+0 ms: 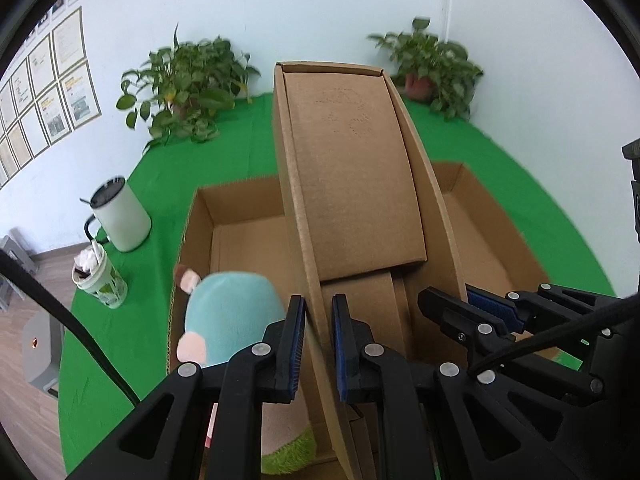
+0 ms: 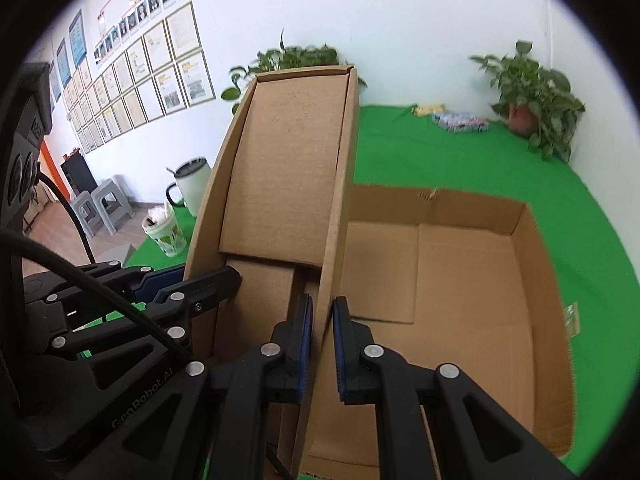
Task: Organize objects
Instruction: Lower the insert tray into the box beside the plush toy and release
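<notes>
Corrugated cardboard lid (image 1: 352,184) | side walls pinched | left tongs (image 1: 319,344) | right tongs (image 2: 322,344)

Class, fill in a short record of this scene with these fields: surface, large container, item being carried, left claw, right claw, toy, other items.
surface: green cloth
large container: open cardboard box
item being carried: narrow cardboard tray, held over the box
left claw: shut on the tray's left wall
right claw: shut on the tray's right wall
toy: blue plush in the box
other items: white mug, cup, two plants
</notes>
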Available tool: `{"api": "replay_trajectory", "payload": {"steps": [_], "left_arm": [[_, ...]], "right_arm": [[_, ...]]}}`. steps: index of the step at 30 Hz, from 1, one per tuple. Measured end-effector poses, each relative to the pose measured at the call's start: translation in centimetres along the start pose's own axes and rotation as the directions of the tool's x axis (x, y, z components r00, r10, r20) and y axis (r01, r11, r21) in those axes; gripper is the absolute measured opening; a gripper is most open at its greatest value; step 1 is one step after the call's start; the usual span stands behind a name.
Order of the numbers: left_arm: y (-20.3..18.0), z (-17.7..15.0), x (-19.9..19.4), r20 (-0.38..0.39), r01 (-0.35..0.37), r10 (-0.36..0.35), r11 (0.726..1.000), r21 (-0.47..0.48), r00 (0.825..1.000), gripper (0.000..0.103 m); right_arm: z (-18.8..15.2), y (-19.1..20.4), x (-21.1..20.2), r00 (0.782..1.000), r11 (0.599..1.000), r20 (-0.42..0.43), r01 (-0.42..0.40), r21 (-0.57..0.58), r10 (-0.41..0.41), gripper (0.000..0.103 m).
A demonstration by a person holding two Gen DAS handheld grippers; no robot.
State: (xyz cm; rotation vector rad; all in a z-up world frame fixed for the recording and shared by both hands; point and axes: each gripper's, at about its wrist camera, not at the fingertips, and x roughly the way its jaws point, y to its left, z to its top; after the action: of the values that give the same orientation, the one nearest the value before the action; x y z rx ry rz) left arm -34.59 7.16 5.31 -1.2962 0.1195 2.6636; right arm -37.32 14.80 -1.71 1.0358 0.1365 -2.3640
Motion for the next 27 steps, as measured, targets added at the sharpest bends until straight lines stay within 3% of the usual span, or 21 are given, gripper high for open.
{"api": "replay_trajectory", "payload": {"steps": [7,10,14,19,27], "left_arm": [[1.3,-2.5,7.4,-0.18,-0.009,0.007,1.0,-0.006,0.984,0.01],[1.9,-3.2,9.2,-0.218,0.003,-0.01,1.0,-0.03,0.976,0.011],[1.8,-3.3,9.1,-0.222,0.003,-0.008,1.0,-0.022,0.975,0.016],[3.2,-3.9,6.0,-0.188,0.062,-0.079,0.994,-0.094,0.979,0.016],[5.6,-6.7,-0.7,-0.063,-0.001,-0.005,0.996,-0.089,0.998,0.016]], "right_arm": [[-1.9,-0.9,5.2,0.988,0.995,-0.143,-0.046,0.088,0.059,0.009],[-2.6,-1.3,6.6,0.98,0.993,-0.187,-0.052,0.11,0.072,0.009],[-2.6,-1.8,7.4,0.971,0.989,-0.224,-0.056,0.135,0.085,0.008],[-3.3,-1.2,8.4,0.966,0.994,-0.255,-0.013,0.108,0.04,0.009],[-3.7,-0.1,8.5,0.96,0.998,-0.276,0.058,0.04,-0.045,0.011]]}}
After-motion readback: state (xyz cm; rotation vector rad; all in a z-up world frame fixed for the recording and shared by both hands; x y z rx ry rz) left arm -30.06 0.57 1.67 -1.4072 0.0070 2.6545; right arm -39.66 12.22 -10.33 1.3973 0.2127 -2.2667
